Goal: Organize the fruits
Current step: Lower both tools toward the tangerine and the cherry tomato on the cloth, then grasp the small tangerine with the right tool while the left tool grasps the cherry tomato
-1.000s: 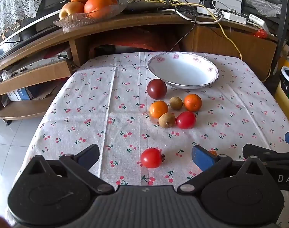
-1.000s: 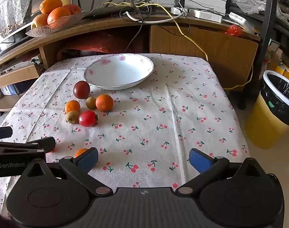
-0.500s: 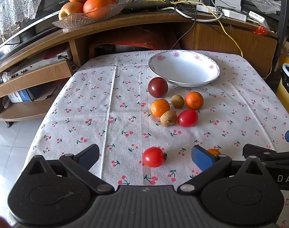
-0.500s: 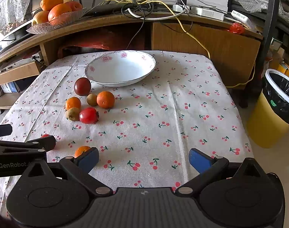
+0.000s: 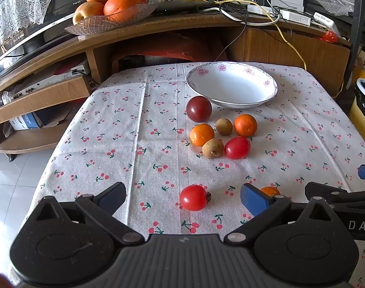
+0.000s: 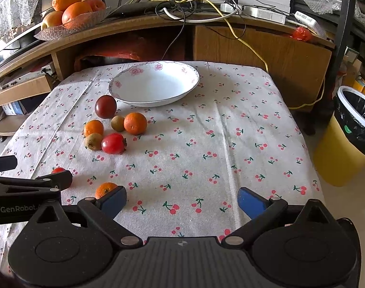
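A white floral bowl (image 5: 231, 87) (image 6: 153, 85) sits empty at the far side of the cherry-print table. Just in front of it lies a cluster: a dark red tomato (image 5: 198, 108), two small oranges (image 5: 201, 134) (image 5: 245, 125), two brown kiwis (image 5: 212, 148) and a red tomato (image 5: 237, 147). Nearer, a lone red tomato (image 5: 193, 197) rests between the fingers of my open left gripper (image 5: 182, 198). A small orange (image 6: 105, 189) lies by the left finger of my open right gripper (image 6: 182, 200), half hidden behind it.
A wooden shelf unit (image 5: 158, 27) stands behind the table with a glass dish of large oranges (image 5: 110, 7) and tangled cables (image 6: 182, 7). A yellow bin (image 6: 350, 139) with a black liner stands right of the table. Tiled floor lies to the left.
Both grippers have eased forward and slightly lower toward the table, so the fruit appears closer. No fruit has moved and both grippers stay open.
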`<state>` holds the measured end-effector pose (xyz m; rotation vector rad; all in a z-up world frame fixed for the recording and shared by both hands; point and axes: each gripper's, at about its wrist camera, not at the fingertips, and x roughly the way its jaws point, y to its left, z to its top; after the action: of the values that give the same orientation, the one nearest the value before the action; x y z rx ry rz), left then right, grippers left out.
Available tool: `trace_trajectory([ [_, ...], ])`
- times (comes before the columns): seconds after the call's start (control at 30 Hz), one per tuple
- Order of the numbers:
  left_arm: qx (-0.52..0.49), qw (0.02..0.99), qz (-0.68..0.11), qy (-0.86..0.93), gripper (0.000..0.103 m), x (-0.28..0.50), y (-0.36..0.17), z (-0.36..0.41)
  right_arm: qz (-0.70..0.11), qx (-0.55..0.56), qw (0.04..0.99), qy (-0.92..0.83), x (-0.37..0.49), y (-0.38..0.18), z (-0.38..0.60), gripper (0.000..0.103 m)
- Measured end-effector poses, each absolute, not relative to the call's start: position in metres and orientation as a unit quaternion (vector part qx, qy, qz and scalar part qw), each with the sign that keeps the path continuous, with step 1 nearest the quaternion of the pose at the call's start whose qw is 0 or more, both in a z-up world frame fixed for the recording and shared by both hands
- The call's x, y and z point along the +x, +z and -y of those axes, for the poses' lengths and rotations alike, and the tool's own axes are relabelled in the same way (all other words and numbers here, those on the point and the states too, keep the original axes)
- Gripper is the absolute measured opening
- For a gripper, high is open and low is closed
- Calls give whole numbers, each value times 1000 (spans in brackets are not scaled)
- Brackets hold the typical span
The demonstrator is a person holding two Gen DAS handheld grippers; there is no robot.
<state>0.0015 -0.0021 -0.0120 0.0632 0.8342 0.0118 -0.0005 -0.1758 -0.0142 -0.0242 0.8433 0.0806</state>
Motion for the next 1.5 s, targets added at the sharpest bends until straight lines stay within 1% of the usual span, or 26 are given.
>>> trace_trajectory([
  [0.5,36,914,-404,6,103,2,-11,3,-412,-13,910,43,0,-15,173,93],
  [0.83,42,914,-403,8,103,3,-12,1,-414,-19,909,51,3,-17,169,89],
  [1.2,47,915,-400,10,103,3,-14,-4,-417,-22,906,72,7,-20,163,88],
  [1.5,50,914,-402,9,103,3,-19,-15,-423,-26,898,118,14,-25,152,80],
])
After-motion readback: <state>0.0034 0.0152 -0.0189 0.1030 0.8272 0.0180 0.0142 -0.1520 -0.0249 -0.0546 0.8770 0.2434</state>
